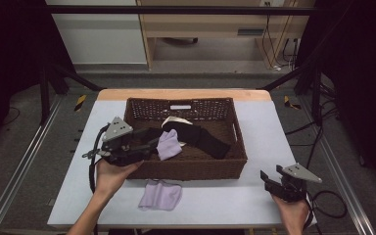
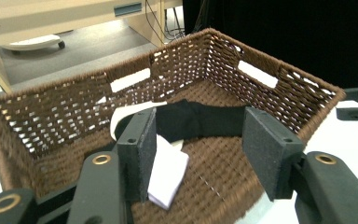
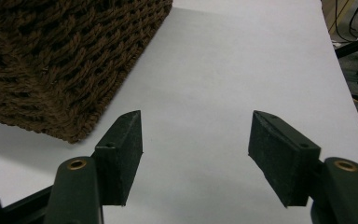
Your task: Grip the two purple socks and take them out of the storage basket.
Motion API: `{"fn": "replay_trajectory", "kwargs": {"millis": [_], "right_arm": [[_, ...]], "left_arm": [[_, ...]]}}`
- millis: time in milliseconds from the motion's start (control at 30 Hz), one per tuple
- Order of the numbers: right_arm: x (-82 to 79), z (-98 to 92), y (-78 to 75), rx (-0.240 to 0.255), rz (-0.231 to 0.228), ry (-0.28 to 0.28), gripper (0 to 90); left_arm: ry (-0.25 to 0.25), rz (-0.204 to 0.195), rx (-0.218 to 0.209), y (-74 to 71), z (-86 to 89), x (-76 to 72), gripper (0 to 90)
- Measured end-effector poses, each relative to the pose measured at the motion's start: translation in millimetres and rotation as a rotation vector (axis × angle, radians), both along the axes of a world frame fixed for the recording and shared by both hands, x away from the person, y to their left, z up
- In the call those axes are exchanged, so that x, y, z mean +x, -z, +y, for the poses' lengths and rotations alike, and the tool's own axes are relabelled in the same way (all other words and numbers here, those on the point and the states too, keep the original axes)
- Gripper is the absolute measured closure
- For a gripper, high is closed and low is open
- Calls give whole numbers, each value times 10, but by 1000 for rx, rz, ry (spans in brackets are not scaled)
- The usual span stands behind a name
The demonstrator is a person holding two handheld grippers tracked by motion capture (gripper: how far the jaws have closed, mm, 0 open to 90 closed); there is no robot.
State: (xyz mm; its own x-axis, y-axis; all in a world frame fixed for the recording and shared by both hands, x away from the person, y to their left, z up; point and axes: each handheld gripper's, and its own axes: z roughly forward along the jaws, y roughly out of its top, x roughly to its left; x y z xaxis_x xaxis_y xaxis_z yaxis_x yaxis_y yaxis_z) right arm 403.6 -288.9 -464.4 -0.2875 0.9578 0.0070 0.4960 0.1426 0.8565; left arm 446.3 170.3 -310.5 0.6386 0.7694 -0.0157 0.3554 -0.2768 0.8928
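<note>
Holding my left gripper (image 1: pixel 152 143) left of centre, jaws wide and empty, lilac cloth (image 1: pixel 169 144) just beside them in the basket (image 1: pixel 191 169).

Wooden desk (image 1: pixel 215 22) behind table (cables (image 1: pixel 274 49) trailing).

White-topped table (image 1: pixel 254 147) — brown wicker basket (image 1: pixel 191 169) at centre, lilac cloth (image 1: pixel 160 195) just before its near wall.

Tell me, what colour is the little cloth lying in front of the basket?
Light purple cloth, clearest in the high view.
</note>
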Motion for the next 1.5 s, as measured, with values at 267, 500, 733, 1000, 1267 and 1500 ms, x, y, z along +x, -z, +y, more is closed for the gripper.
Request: {"fn": "replay_trajectory", "kwargs": {"millis": [267, 500, 733, 1000, 1267, 1500], "right_arm": [[-1, 2, -15, 2, -5, 8, 397], [12, -1, -12, -4, -5, 10, 400], [14, -5, -11, -6, -6, 10, 399], [19, -13, -8, -7, -6, 10, 399], [23, -11, -3, -11, -3, 8, 398], [23, -6, -1, -2, 5, 10, 397]], "left_arm": [[-21, 5, 38, -33, -185, 294, 450], [-61, 26, 88, 42, -317, 583, 452], [-93, 37, 120, 181, -422, 887, 452], [-131, 116, 164, 469, -455, 1177, 452], [-129, 168, 208, 678, -497, 1277, 444], [-122, 216, 252, 774, -527, 1311, 435]]}}
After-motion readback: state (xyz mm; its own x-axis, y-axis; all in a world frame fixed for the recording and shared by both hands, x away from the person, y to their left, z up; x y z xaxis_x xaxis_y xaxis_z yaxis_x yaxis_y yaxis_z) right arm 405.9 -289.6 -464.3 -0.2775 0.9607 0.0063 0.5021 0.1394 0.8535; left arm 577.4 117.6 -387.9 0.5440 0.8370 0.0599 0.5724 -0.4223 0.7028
